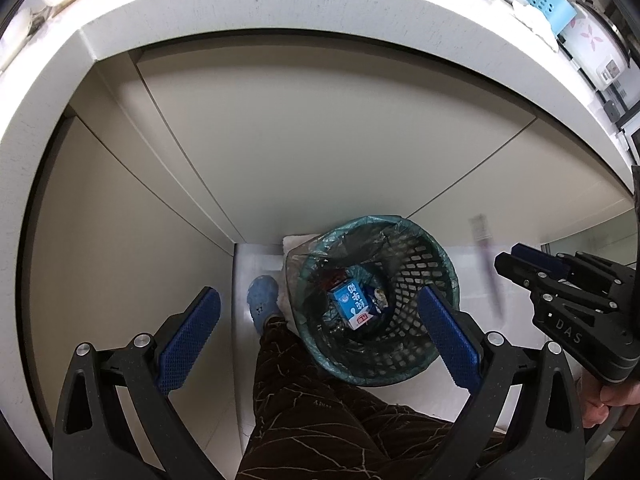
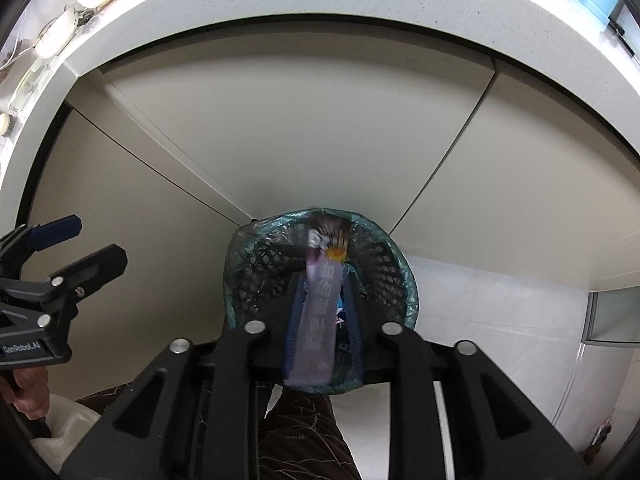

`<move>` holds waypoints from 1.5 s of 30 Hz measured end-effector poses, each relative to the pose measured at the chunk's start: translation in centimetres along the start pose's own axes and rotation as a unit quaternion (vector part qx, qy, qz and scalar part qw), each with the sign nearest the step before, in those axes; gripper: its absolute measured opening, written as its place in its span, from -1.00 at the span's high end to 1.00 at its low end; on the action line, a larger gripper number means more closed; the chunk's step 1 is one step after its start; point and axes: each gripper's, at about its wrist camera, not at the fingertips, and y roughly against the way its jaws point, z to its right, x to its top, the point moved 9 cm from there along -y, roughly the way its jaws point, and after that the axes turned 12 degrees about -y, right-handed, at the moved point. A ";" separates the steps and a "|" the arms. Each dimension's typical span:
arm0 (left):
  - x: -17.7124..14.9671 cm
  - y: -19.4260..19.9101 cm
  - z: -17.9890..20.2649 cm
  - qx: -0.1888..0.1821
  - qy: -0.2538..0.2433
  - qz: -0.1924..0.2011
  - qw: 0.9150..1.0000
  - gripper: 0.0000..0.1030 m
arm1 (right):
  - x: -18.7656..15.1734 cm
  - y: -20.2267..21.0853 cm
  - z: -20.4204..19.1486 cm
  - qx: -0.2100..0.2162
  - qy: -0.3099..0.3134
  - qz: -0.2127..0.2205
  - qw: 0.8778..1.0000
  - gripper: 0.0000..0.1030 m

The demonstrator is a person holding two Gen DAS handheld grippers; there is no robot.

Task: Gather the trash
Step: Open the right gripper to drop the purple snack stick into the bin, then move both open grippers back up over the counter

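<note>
Black mesh bin point(image 1: 416, 256) with teal liner; blue-and-white carton point(image 1: 354, 302); purple wrapper point(image 2: 316, 320); brown trousers point(image 1: 320, 420), pale lines; blue fingers point(image 1: 192, 340).

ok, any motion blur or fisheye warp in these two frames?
Left wrist view: purple wrapper smeared into a streak; milk carton in the bin stays sharp; countertop edge bows heavily. Right wrist view: wrapper print soft but legible, corners vignetted black.

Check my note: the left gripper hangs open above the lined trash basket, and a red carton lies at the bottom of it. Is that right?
Not quite. The carton at the bottom of the trash basket is blue and white, not red; the left wrist view shows it plainly. The rest holds: the left gripper hangs open above the lined basket.
</note>
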 end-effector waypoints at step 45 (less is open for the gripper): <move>15.5 11.7 2.2 -0.021 -0.023 0.077 0.997 -0.86 | 12.9 17.7 9.3 -0.043 -0.121 0.150 0.980 -0.81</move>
